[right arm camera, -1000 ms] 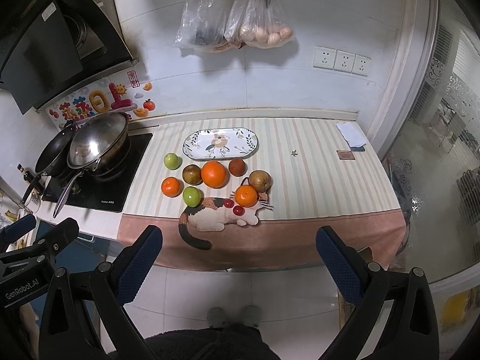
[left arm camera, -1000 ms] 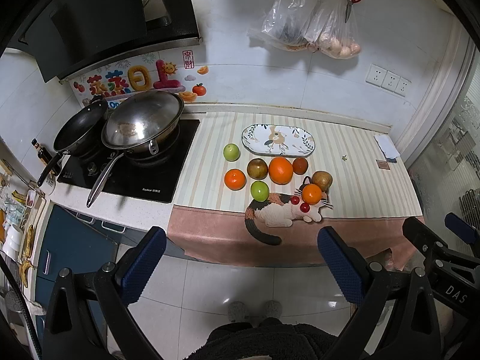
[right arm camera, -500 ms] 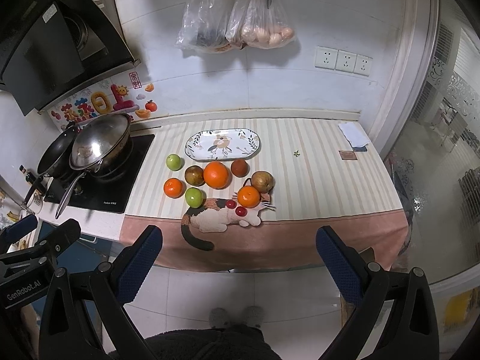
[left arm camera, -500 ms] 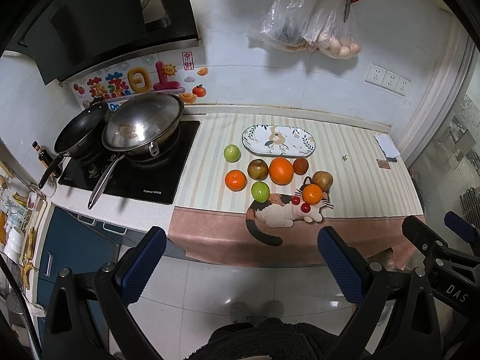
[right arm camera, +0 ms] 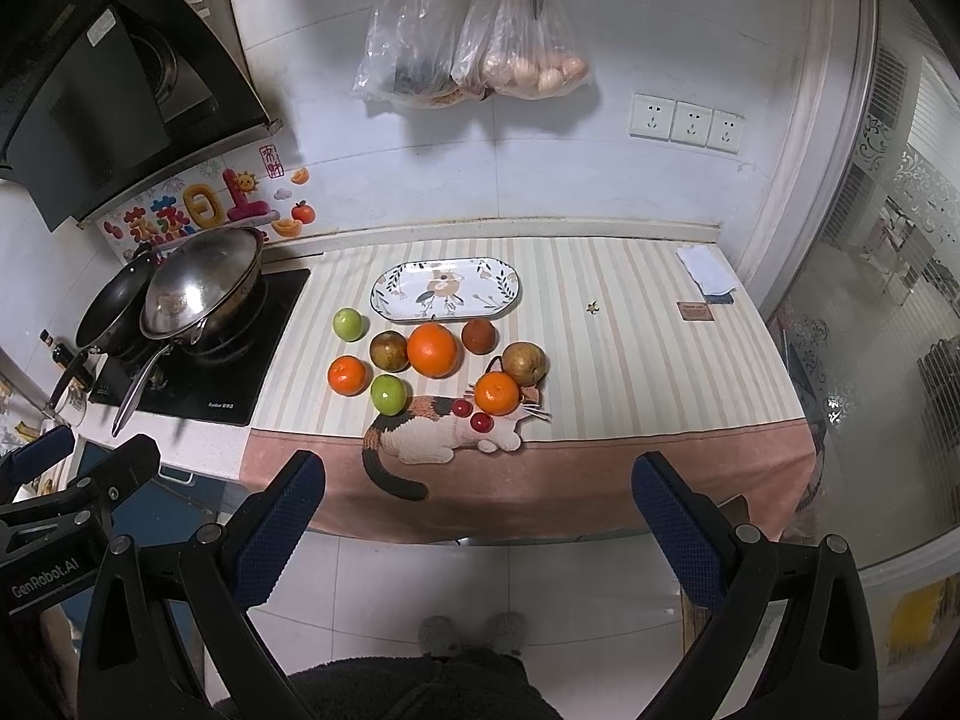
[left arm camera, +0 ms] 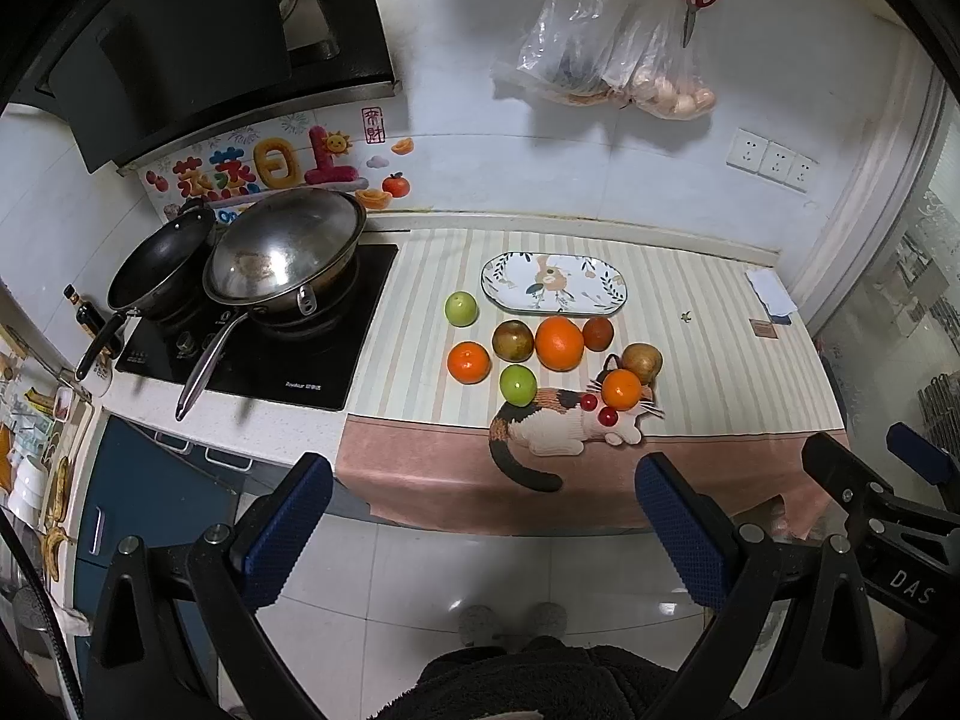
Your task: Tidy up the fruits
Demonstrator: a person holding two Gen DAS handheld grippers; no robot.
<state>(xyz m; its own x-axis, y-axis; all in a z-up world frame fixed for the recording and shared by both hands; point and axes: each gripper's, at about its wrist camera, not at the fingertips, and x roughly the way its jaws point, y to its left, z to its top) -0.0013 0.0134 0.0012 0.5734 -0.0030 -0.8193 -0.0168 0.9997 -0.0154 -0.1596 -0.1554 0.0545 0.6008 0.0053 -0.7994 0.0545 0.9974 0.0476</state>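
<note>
A: Where does the fruit sit?
B: Loose on the bench, clustered just in front of the plate, which holds nothing; the big orange lies nearest it.
A: And the tongs?
B: Left tongs and right tongs gape wide, gripping nothing, well back from the bench, likely ready for a first pick.

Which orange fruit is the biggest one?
The big orange in the middle of the pile, just in front of the plate. The other two orange fruits are smaller.

three oranges, two green apples, one plate
</note>
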